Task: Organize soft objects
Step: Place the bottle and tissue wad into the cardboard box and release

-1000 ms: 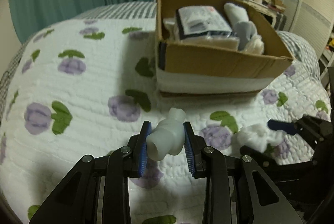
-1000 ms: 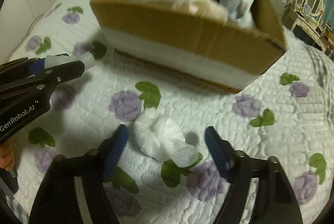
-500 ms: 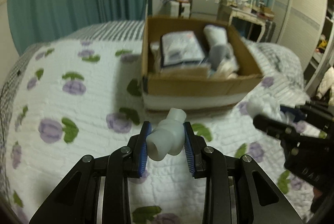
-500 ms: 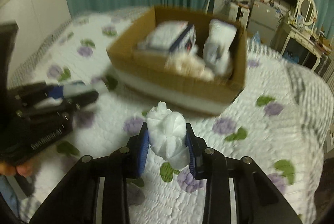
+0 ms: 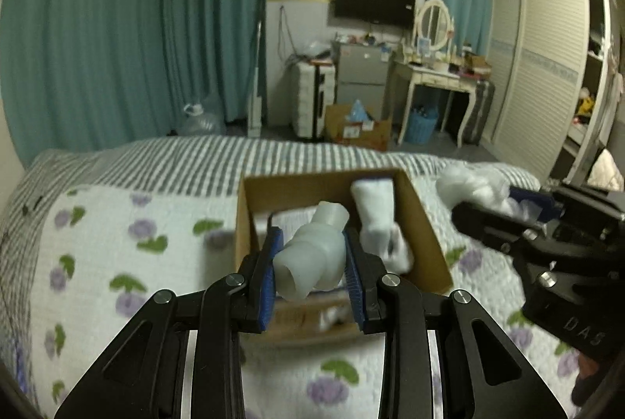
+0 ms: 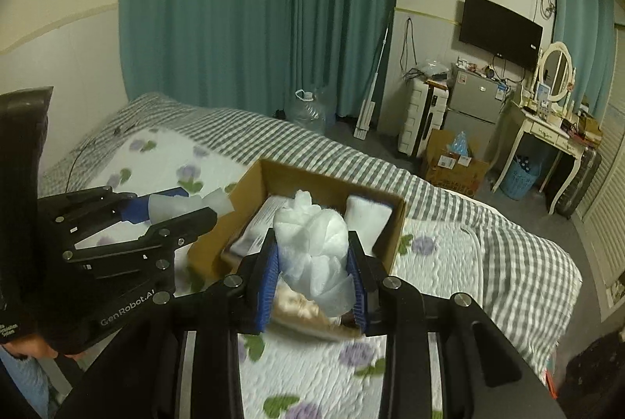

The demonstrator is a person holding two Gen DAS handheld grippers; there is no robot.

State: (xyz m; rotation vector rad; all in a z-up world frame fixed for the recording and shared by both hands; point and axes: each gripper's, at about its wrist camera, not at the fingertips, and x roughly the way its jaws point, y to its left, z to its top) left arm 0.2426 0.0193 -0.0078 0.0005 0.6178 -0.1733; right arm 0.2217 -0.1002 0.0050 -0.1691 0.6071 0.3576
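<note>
My left gripper (image 5: 311, 264) is shut on a soft white silicone bottle-shaped piece (image 5: 312, 257), held in the air in front of the cardboard box (image 5: 425, 223). My right gripper (image 6: 312, 272) is shut on a white mesh puff (image 6: 312, 251), held above the near side of the same box (image 6: 394, 239). The box stands on the flowered quilt and holds a white rolled sock (image 5: 373, 212), a flat packet (image 6: 261, 223) and other soft items. The left gripper with its white piece (image 6: 172, 206) shows at the left of the right wrist view; the right gripper with the puff (image 5: 468, 188) shows at the right of the left wrist view.
The bed has a white quilt with purple flowers (image 5: 129, 262) over a grey striped sheet (image 6: 449, 192). Beyond the bed are teal curtains (image 5: 136, 28), a small fridge (image 6: 472, 106), a dressing table (image 6: 547, 130), a floor box (image 5: 359, 130) and a water jug (image 6: 308, 110).
My right gripper closed on the mesh puff and lifted it off the quilt. Both grippers rose and moved toward the box, each with its white object in hold.
</note>
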